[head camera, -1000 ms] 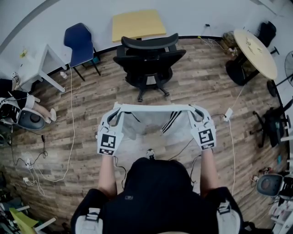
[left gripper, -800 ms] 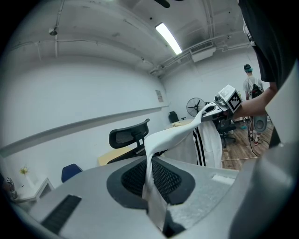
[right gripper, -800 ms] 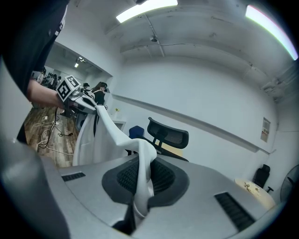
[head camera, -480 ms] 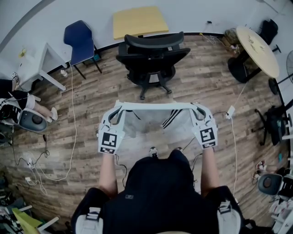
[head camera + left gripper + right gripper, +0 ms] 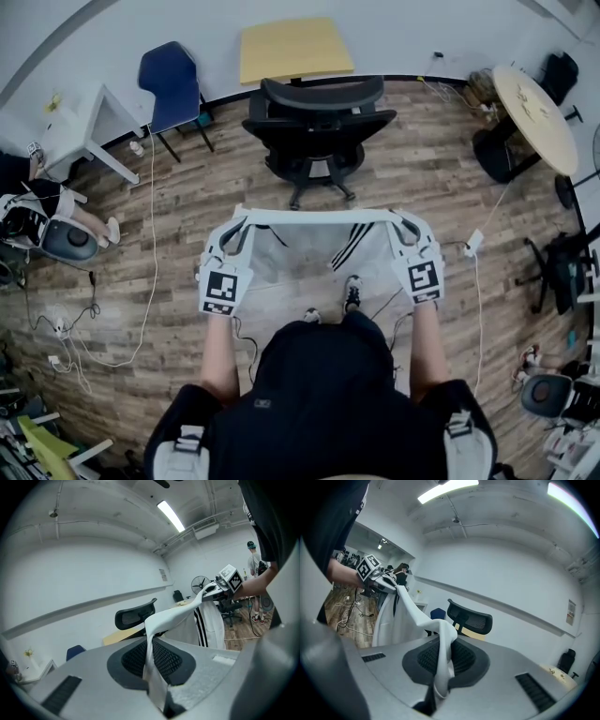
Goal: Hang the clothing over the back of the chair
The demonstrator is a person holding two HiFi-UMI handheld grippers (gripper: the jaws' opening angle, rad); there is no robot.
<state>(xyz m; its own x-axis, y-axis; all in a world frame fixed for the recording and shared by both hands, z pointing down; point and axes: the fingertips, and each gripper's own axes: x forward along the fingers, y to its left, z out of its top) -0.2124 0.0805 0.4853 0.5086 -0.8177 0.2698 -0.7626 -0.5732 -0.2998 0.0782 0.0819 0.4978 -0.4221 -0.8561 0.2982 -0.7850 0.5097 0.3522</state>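
A white garment with black stripes (image 5: pixel 314 246) hangs stretched between my two grippers at chest height. My left gripper (image 5: pixel 236 222) is shut on its left top corner and my right gripper (image 5: pixel 401 223) on its right top corner. In the left gripper view the cloth (image 5: pixel 171 618) runs out from the shut jaws (image 5: pixel 159 700) toward the other gripper. The right gripper view shows the same, with the cloth (image 5: pixel 443 644) pinched in its jaws (image 5: pixel 438 695). The black office chair (image 5: pixel 319 122) stands ahead of the garment with its back toward me, apart from it.
A blue chair (image 5: pixel 169 80) and a white table (image 5: pixel 80 131) stand at the far left, with a yellow tabletop (image 5: pixel 294 49) behind the office chair. A round table (image 5: pixel 534 103) is at the far right. Cables (image 5: pixel 150 244) trail on the wood floor. A person (image 5: pixel 37 211) sits at the left edge.
Both grippers have carried the stretched garment a little toward the office chair. The holder's foot has stepped forward under the garment. The jaws stay shut.
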